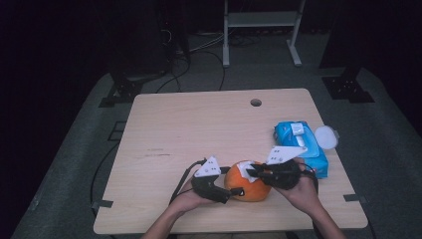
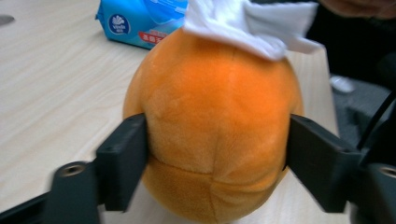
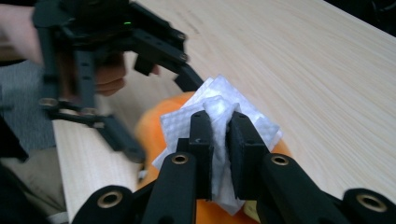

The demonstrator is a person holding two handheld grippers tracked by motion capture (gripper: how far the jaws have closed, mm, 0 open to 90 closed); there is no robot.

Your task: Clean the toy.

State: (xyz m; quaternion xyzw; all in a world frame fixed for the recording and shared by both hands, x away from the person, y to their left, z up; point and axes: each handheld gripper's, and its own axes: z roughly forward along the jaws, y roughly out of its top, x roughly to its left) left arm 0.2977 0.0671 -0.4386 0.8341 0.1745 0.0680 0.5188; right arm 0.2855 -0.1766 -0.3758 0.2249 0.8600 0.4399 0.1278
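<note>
From above, your left tool (image 1: 234,191) and right tool (image 1: 253,172) meet at an orange plush toy (image 1: 249,191) near the worktop's (image 1: 199,129) near edge; a blue wipes pack (image 1: 301,144) lies to its right. Your left tool's view shows its jaws clamped on the toy's (image 2: 212,135) soft, light, squashy sides. Your right tool's view shows it (image 3: 219,135) pinching a limp white wipe (image 3: 219,114) over the toy's top; hold the toy low on its flanks.

Dim high view, dark surroundings, blurred near edges, soft shadows
</note>
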